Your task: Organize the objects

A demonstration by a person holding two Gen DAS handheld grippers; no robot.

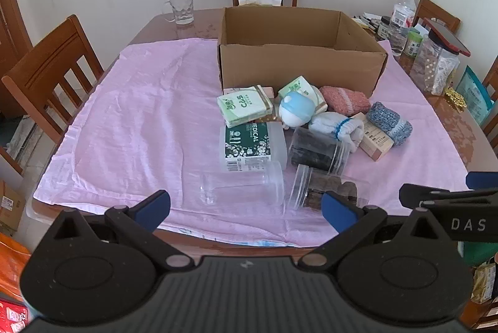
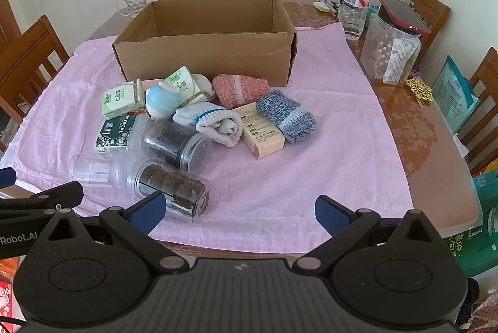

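Now: box (image 2: 205, 59) upper centre, empty, stiff. Pile below it, centre frame. Jars (image 2: 177, 143) clear, hard, slippery, apt to roll; take across body. Socks (image 2: 284, 116) soft, light; pinch mid-roll. Left gripper (image 1: 246, 207), right gripper (image 2: 239, 210) both spread wide, holding nothing.

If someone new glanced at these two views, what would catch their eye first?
Probably the big open cardboard box at the middle of the pink cloth. Right in front of it lies a jumbled pile: rolled socks, tissue packs, a blue-capped toy and clear jars on their sides. Both grippers hang wide open at the near table edge, holding nothing.
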